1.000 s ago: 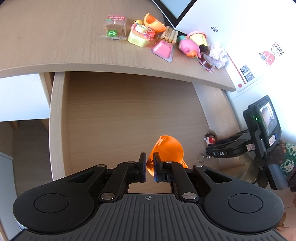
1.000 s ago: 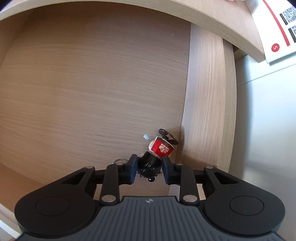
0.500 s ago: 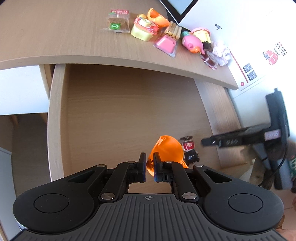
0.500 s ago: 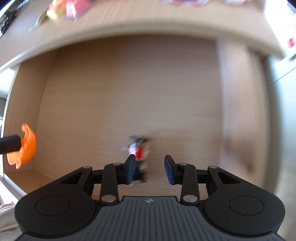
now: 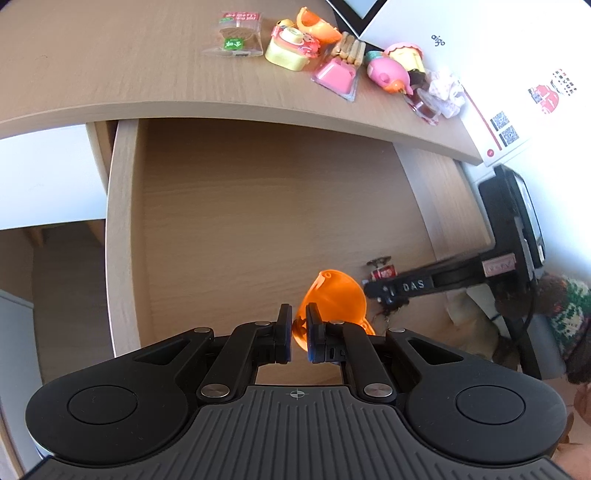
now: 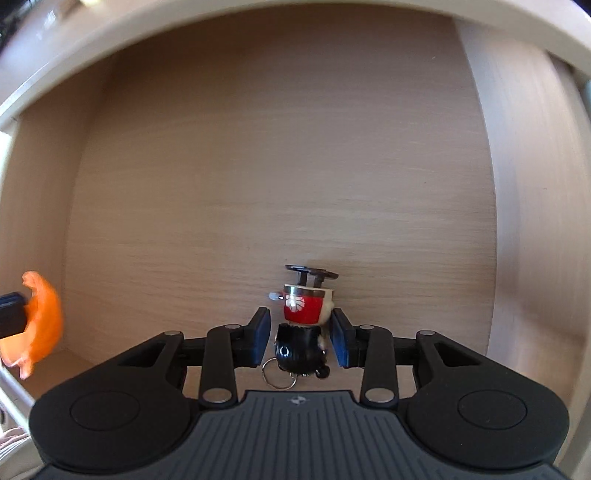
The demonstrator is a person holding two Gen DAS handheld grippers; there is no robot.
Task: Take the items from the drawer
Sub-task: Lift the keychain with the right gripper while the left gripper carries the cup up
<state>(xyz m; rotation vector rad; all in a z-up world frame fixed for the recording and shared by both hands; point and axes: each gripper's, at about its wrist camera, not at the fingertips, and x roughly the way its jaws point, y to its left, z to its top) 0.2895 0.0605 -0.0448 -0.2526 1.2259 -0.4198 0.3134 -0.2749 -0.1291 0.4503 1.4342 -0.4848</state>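
Note:
My left gripper [image 5: 299,328] is shut on the rim of an orange plastic shell [image 5: 334,299], held above the floor of the open wooden drawer [image 5: 123,236]. The same orange shell [image 6: 40,325] shows at the left edge of the right wrist view. A small doll keychain [image 6: 304,317] with a red dress and black hair lies on the drawer floor near its front. My right gripper [image 6: 300,332] is open, one finger on each side of the doll's head with small gaps. In the left wrist view the right gripper [image 5: 386,293] reaches in from the right beside the doll [image 5: 382,272].
On the desk top [image 5: 110,74] above the drawer lie a snack packet [image 5: 236,35], a yellow toy [image 5: 290,50], a pink packet [image 5: 336,74], a pink duck toy [image 5: 388,75] and other small toys. A white box with QR codes [image 5: 506,125] stands at the right. A patterned sleeve [image 5: 569,317] is at far right.
The doll has shifted from the drawer's right wall toward the middle. My right gripper's fingers have spread wider around it. The left gripper stays shut on the orange shell.

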